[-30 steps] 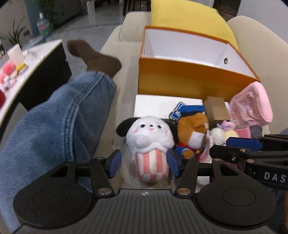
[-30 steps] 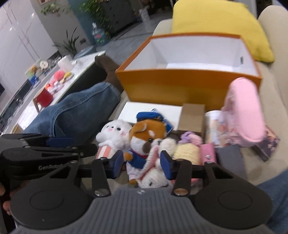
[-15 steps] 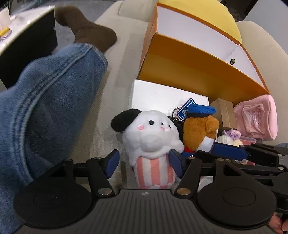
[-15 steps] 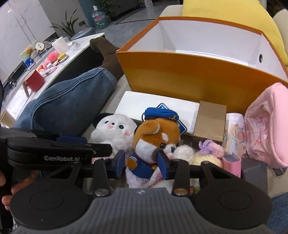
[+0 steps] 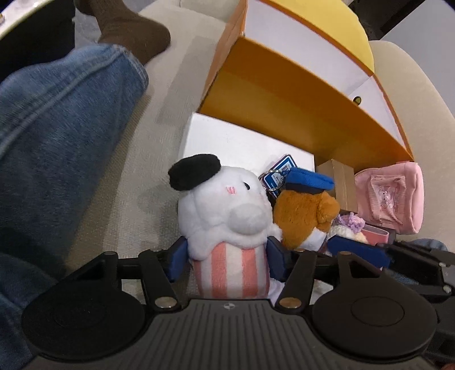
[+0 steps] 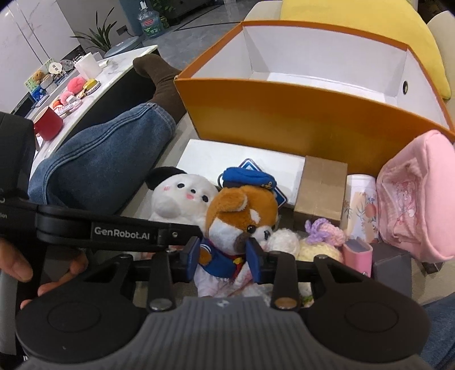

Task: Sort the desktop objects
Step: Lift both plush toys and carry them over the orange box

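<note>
My left gripper is shut on a white plush dog with a black ear and a pink-striped body; both blue pads press its sides. My right gripper is shut on a brown plush dog in a blue sailor cap and jacket. The two toys stand side by side; the white plush dog also shows in the right wrist view, and the brown plush dog in the left wrist view. An open orange box with a white inside stands behind them.
A white flat box, a brown carton, a floral cup, a pink pouch and crocheted toys crowd the sofa. A jeans-clad leg lies at left. A yellow cushion sits behind the box.
Both grippers have closed from open around their toys onto them. Both cameras have tilted and moved nearer, so the toys and the orange box look larger.
</note>
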Tool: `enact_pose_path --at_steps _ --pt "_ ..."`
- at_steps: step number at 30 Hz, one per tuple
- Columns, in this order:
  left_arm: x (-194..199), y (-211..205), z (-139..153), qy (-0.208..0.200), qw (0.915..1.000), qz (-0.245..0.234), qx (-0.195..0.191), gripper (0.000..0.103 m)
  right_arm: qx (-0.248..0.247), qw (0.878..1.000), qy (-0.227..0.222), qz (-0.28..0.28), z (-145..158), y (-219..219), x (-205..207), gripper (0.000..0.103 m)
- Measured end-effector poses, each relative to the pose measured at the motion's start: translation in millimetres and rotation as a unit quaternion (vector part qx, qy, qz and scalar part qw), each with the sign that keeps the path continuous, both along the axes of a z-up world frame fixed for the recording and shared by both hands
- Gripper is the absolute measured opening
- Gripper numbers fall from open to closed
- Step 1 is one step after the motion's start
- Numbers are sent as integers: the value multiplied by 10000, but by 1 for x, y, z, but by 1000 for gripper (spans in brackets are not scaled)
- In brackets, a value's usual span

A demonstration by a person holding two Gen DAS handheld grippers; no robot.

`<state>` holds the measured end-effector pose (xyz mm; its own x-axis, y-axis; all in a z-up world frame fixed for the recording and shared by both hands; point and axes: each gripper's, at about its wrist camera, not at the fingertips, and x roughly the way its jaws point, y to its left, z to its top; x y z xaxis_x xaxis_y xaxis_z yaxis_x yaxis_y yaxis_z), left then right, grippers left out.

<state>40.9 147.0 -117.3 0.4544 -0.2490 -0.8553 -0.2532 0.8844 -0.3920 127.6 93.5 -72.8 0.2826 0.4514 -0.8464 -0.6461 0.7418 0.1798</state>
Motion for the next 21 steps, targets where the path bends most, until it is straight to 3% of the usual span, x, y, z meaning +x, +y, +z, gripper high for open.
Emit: enact_pose_path --at_steps 2,3,5,16,21 --pt "-6 -4 10 -56 9983 26 572 66 -39 9998 -195 -73 5 2 -3 56" --pt "-10 -6 14 -105 9955 18 938 66 -69 9996 -255 -52 5 4 -5 56" --pt "-16 -5 17 -119 9918 27 1269 66 -204 9993 -297 -13 2 10 -6 56" --pt "-14 3 2 -132 9929 91 1178 67 -655 9957 -643 -83 -19 33 -3 57" --pt "-24 0 8 -325 9922 18 1201 67 -471 9974 -514 -192 -19 27 1 44"
